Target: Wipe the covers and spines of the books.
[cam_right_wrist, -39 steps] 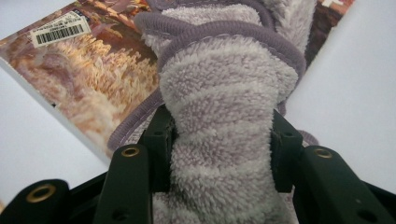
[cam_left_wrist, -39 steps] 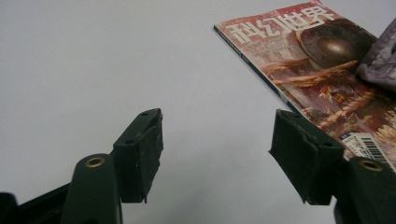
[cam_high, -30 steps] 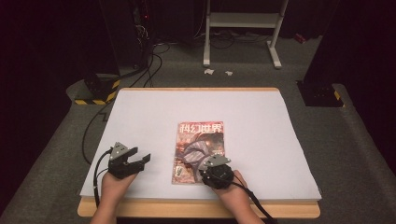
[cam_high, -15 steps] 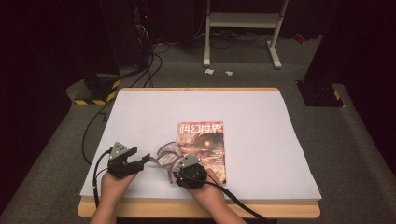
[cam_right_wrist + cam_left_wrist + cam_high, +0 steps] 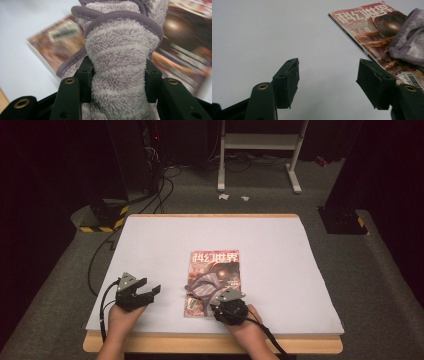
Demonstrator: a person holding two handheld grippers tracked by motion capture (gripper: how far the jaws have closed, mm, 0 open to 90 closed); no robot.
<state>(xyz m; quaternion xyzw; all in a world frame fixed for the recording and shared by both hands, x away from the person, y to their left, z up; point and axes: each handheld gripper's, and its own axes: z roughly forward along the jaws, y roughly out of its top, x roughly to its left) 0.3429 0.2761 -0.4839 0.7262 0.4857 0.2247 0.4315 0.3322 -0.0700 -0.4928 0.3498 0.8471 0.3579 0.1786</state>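
High view: a magazine (image 5: 214, 281) lies flat on the white desk (image 5: 150, 245), near the middle and a bit toward the person. A soft purple cloth (image 5: 204, 286) lies on the lower part of the magazine. The right tongs (image 5: 218, 298) sit at the bottom edge of the magazine and reach onto the cloth. The left tongs (image 5: 152, 290) rest on the bare desk, off to the left of the magazine and well apart from the cloth.

Left gripper view: the left tongs (image 5: 328, 76) stand wide apart, with nothing but white desk (image 5: 262, 32) between them. The magazine (image 5: 374, 32) lies just past the right jaw, and the cloth (image 5: 409, 42) is bunched up on its cover.

Right gripper view: the right tongs (image 5: 120, 75) are clamped on the cloth (image 5: 120, 62). The fluffy striped cloth is squeezed between the two black jaws and bulges out above them. The magazine (image 5: 180, 50) lies under it, looking blurry.
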